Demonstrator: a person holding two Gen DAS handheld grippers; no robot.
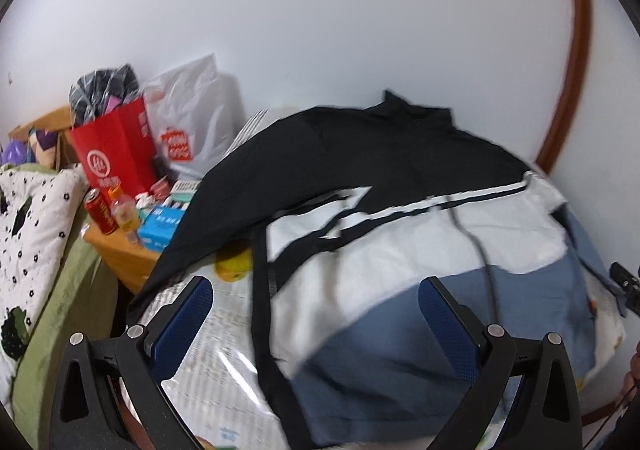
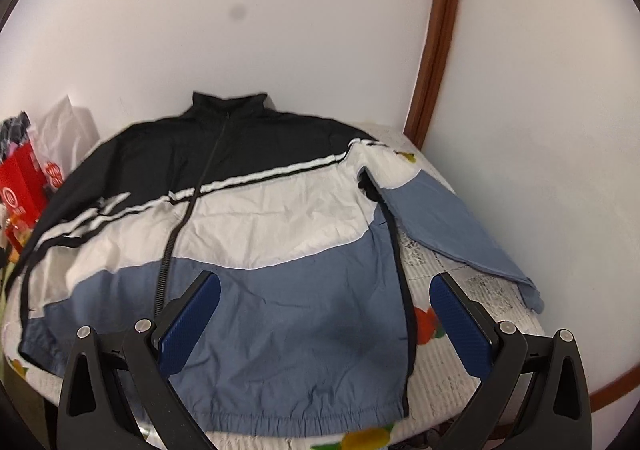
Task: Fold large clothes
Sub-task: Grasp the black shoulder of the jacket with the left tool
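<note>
A black, white and blue zip jacket (image 2: pixel 256 218) lies flat, front up, on a small table with a fruit-print cover (image 2: pixel 448 362), collar toward the wall. Its right sleeve (image 2: pixel 460 226) lies spread out along the wall side; the other sleeve (image 1: pixel 224 206) hangs off the table's far side. My right gripper (image 2: pixel 324 290) is open and empty, above the blue hem. My left gripper (image 1: pixel 316 294) is open and empty, above the jacket's side (image 1: pixel 400 242), with the black side seam between the fingers.
A wooden side table (image 1: pixel 120 254) holds a red paper bag (image 1: pixel 116 154), a white plastic bag (image 1: pixel 192 122), a red can (image 1: pixel 100 210), a small bottle (image 1: pixel 126 214) and boxes. A bed with a spotted quilt (image 1: pixel 32 226) is at the left. The white wall is close behind.
</note>
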